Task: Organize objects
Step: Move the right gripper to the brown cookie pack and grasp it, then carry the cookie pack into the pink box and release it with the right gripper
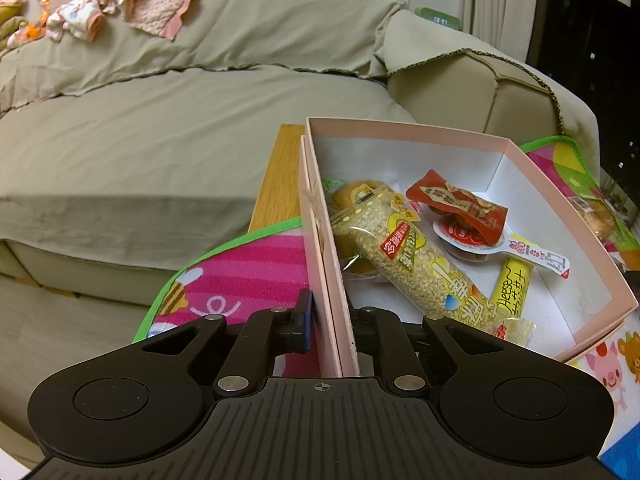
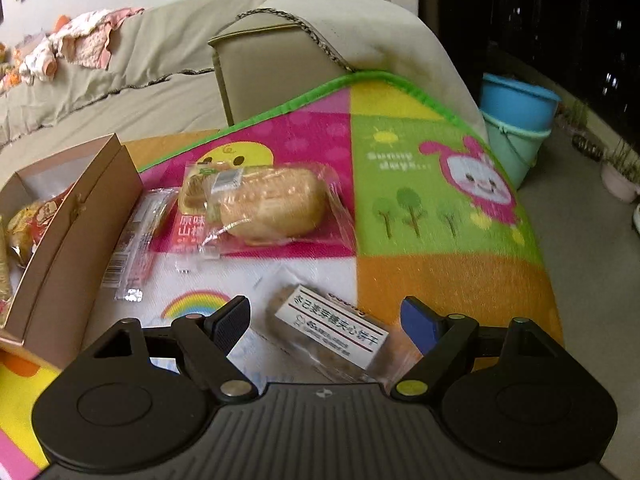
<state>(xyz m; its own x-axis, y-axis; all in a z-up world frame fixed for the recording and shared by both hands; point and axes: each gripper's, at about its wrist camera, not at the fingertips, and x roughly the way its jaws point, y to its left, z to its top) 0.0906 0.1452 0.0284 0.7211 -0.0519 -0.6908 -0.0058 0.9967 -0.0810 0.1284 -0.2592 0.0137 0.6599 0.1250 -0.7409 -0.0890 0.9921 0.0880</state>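
Note:
My left gripper is shut on the near side wall of the pink box. Inside the box lie a sesame-stick packet, a red packet, a jelly cup and a yellow cheese stick. In the right wrist view the box stands at the left. My right gripper is wide open low over the mat, with a white-labelled biscuit packet between its fingers, untouched. Farther off lie a wrapped bread roll, a pink hawthorn packet and a thin clear stick packet.
A colourful cartoon mat covers a wooden table. A cloth-covered beige sofa stands behind, with baby clothes heaped on it. Two stacked blue buckets and small plant pots are on the floor to the right.

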